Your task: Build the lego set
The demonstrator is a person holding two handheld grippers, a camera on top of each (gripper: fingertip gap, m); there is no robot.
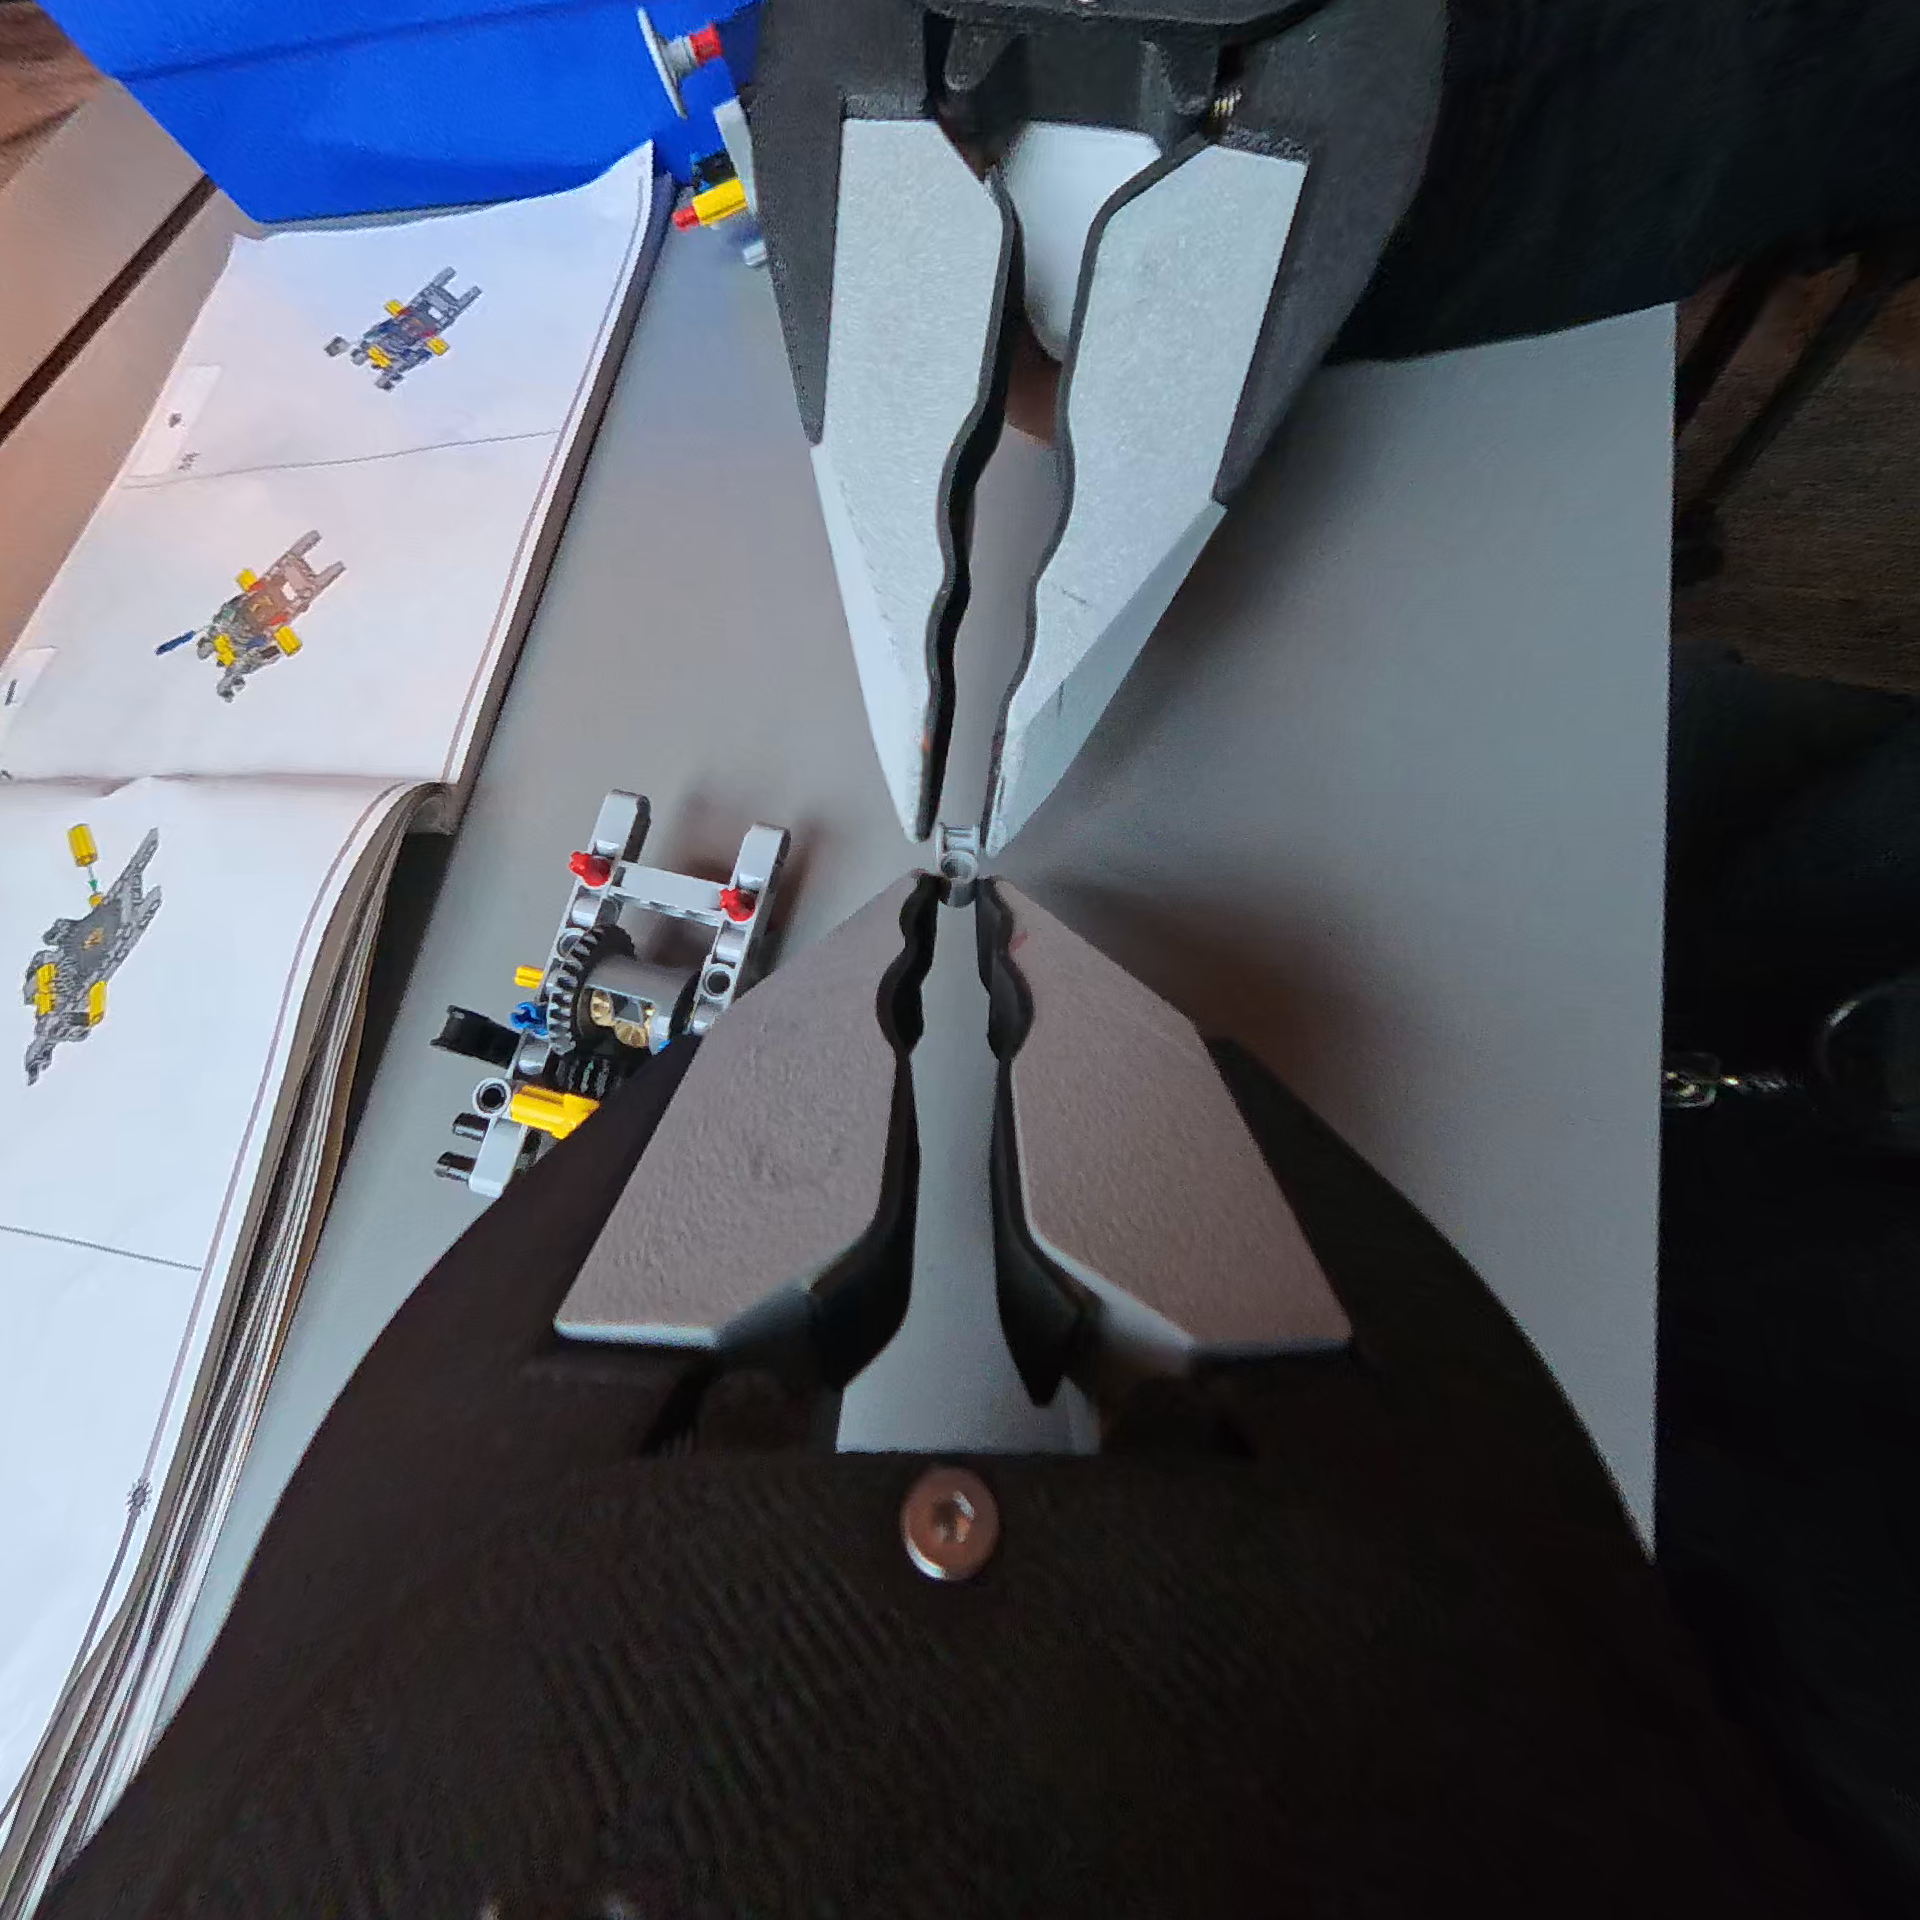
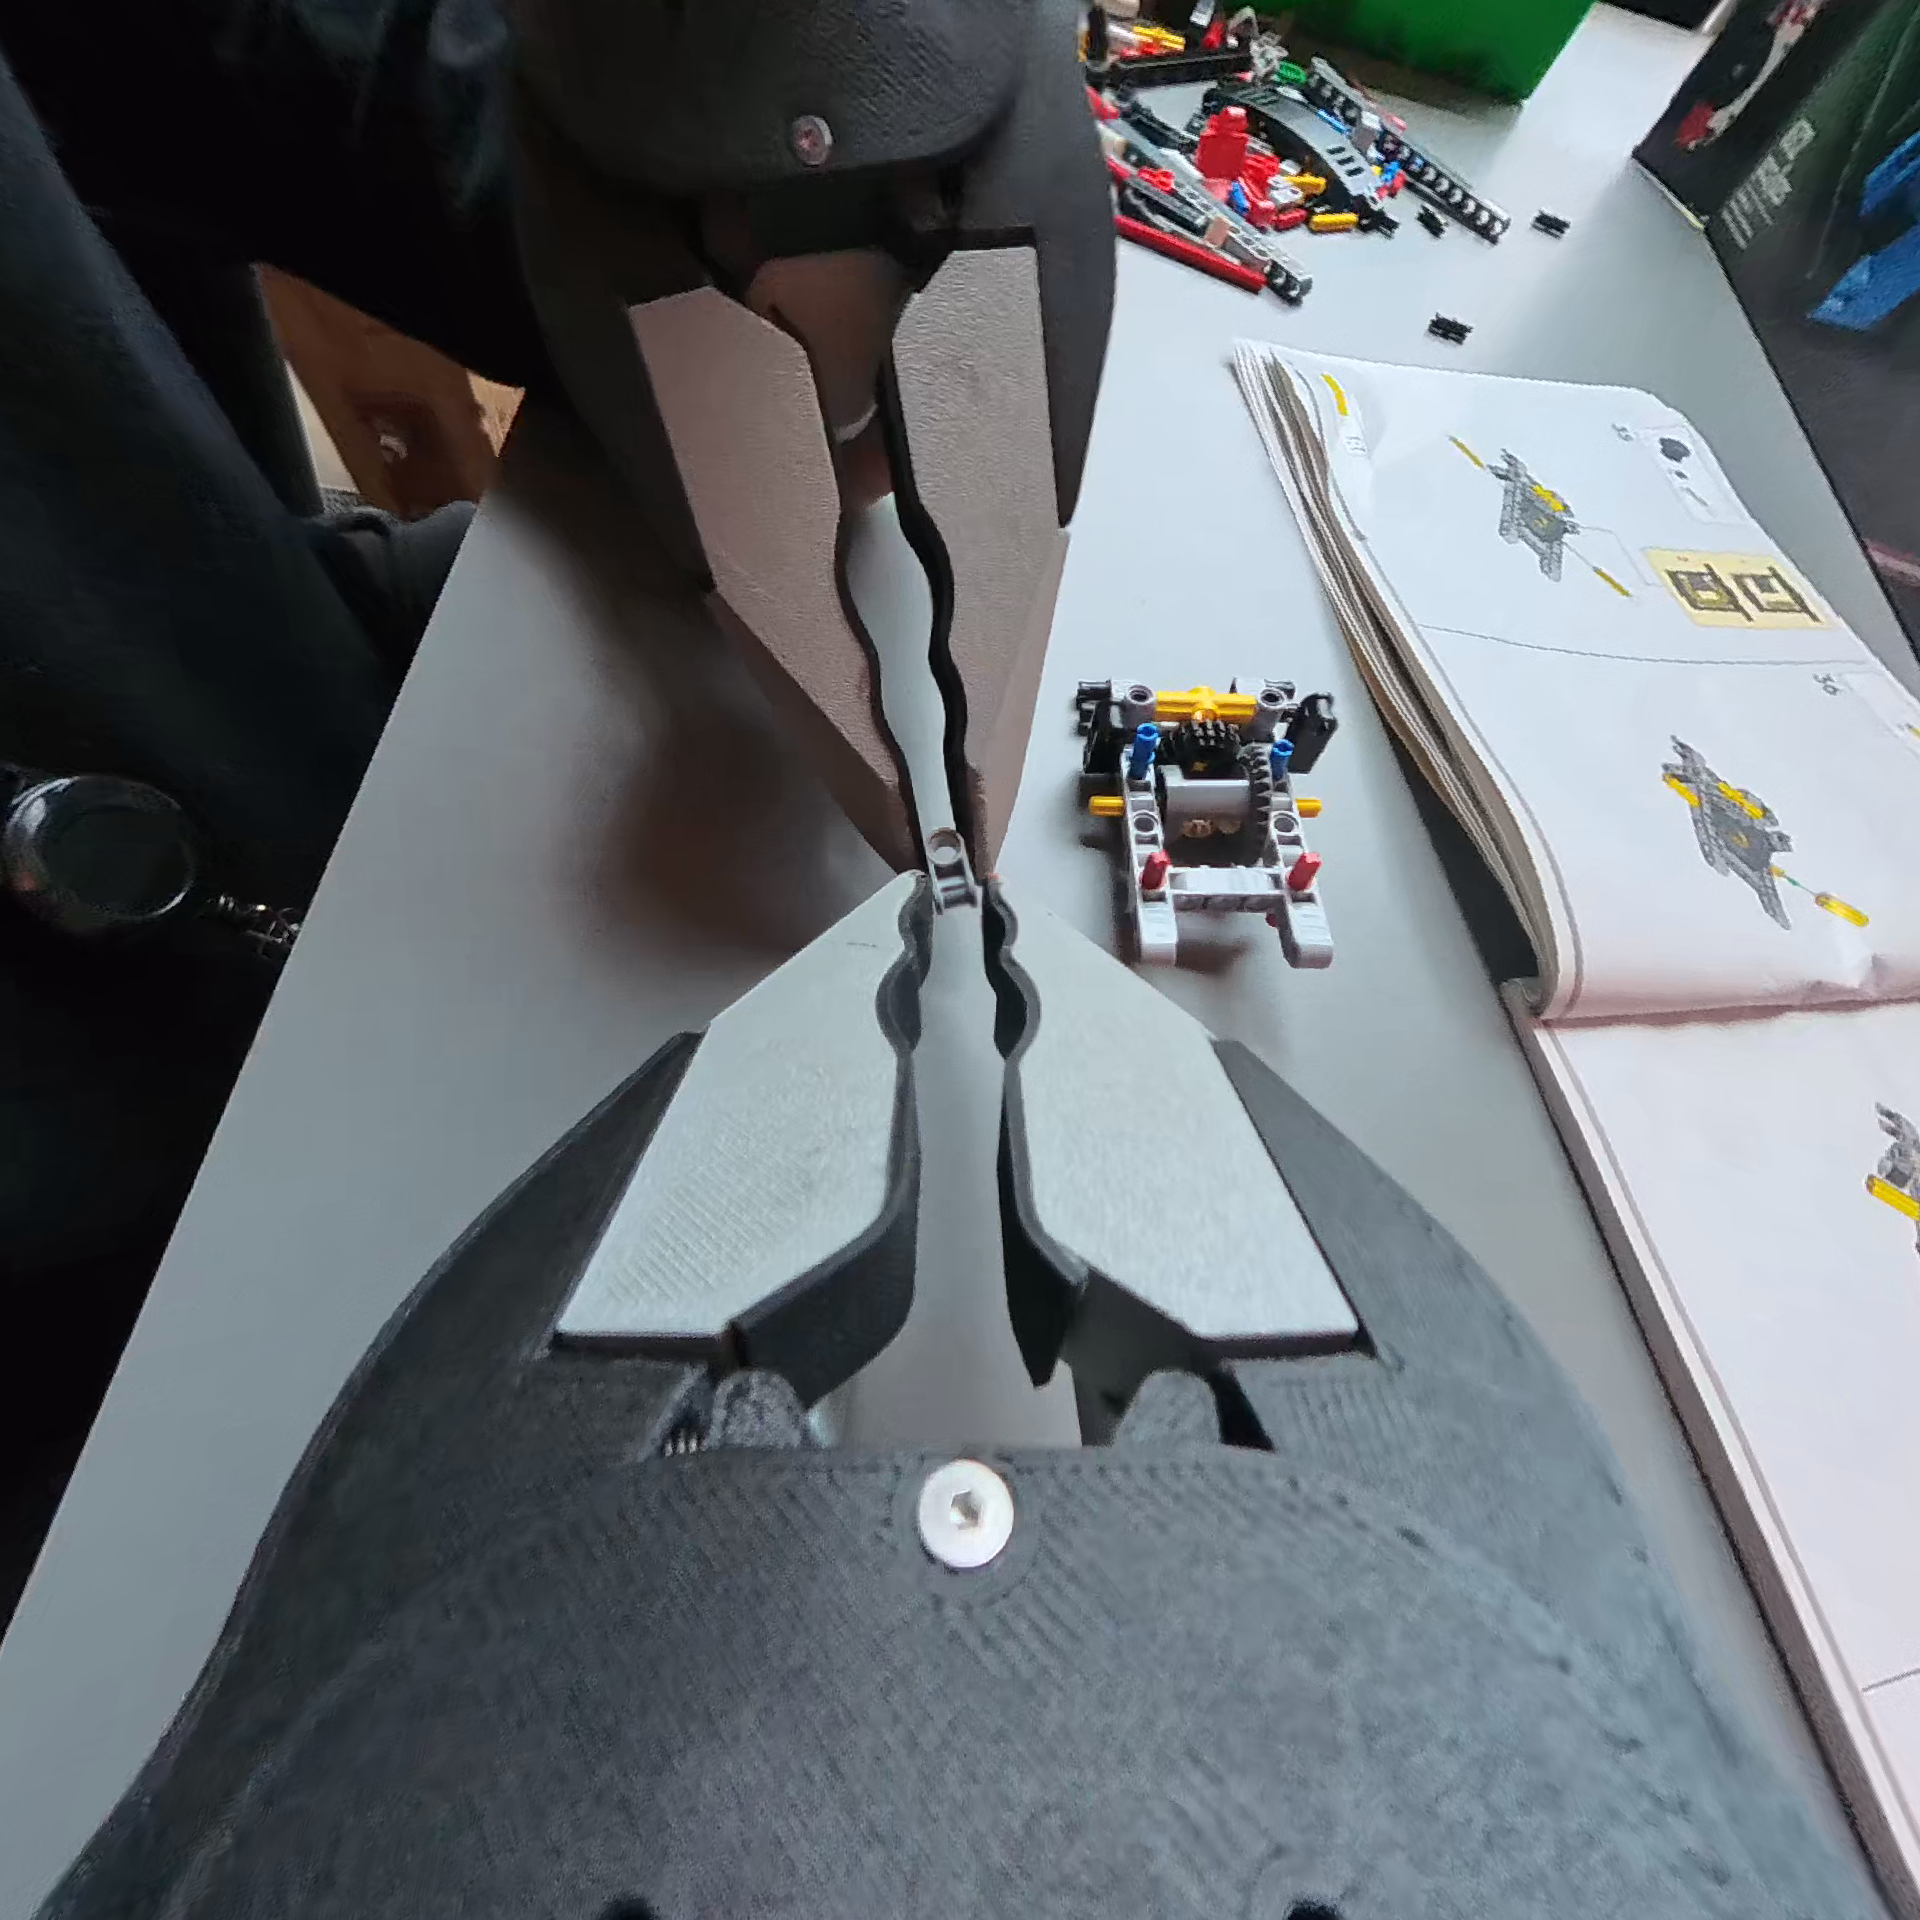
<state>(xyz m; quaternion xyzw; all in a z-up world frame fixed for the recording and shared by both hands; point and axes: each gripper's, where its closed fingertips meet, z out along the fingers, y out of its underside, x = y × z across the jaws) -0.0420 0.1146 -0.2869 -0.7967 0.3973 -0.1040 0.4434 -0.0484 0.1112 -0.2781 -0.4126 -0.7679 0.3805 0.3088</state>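
Observation:
A small grey connector piece (image 1: pixel 958 864) is held above the grey table between my two grippers, which meet tip to tip. My left gripper (image 1: pixel 954 891) is shut on its near end and my right gripper (image 1: pixel 958 831) is shut on its far end. In the right wrist view the same piece (image 2: pixel 951 878) sits between my right gripper (image 2: pixel 954 899) and my left gripper (image 2: pixel 943 857). The partly built grey lego frame (image 1: pixel 644 977) with a black gear, yellow and red pins rests on the table beside the grippers; it also shows in the right wrist view (image 2: pixel 1210 821).
An open instruction book (image 1: pixel 312 520) (image 2: pixel 1662 727) lies beyond the frame. A blue bin (image 1: pixel 364 104) stands behind it. A pile of loose parts (image 2: pixel 1278 135), a green bin (image 2: pixel 1455 31) and a dark box (image 2: pixel 1818 156) are at the table's far end. The table edge (image 2: pixel 312 935) is near a person's dark clothing. The grippers are tip to tip, or close to it.

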